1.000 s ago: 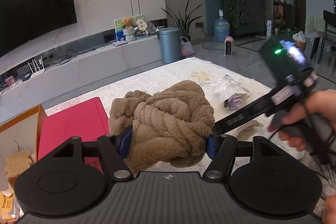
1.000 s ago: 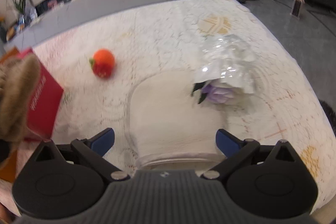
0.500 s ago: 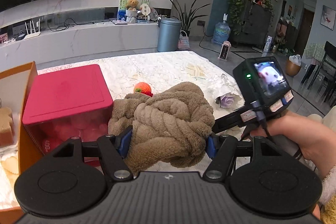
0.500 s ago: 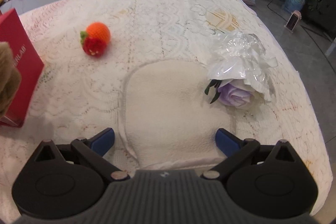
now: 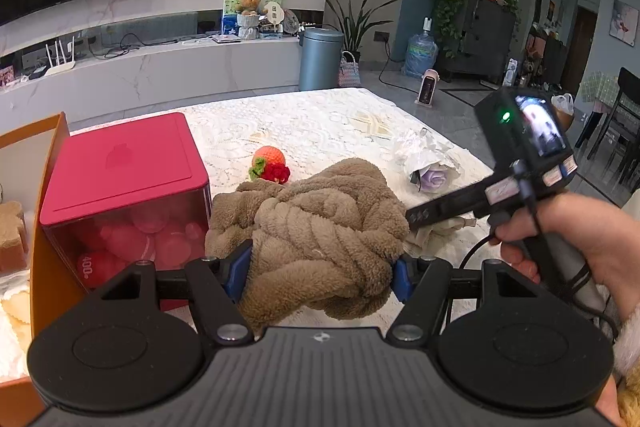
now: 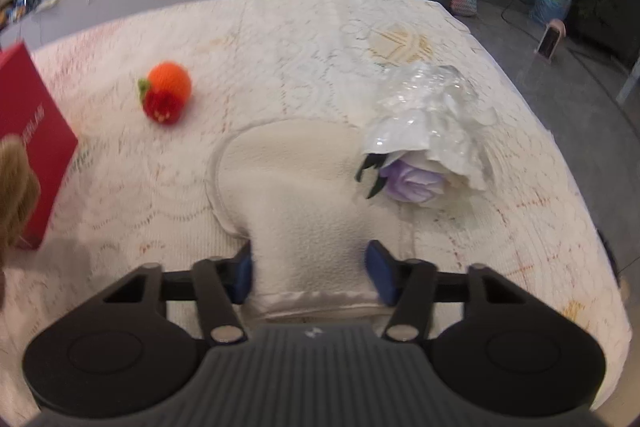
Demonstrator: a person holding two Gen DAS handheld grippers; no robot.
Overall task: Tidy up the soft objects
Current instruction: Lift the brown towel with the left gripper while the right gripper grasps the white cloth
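Note:
My left gripper [image 5: 320, 273] is shut on a brown knotted plush cushion [image 5: 316, 219] and holds it above the table. My right gripper [image 6: 310, 273] is shut on the near end of a cream fleece cloth [image 6: 296, 187] that lies on the lace tablecloth [image 6: 320, 39]. The right gripper's body [image 5: 520, 163] shows in the left wrist view, just right of the cushion. An orange and red knitted fruit [image 6: 166, 93] sits to the left of the cloth. A purple fabric rose in clear wrap [image 6: 424, 131] lies to its right.
A red box [image 5: 120, 179] holding red balls stands at the left, next to an orange box [image 5: 44, 227] with soft items inside. The table's right edge [image 6: 560, 155] drops to grey floor. A TV bench runs along the far wall.
My right gripper has closed from wide open onto the cream cloth, bunching its near end. My left gripper has kept the brown cushion and turned so the red box shows fully.

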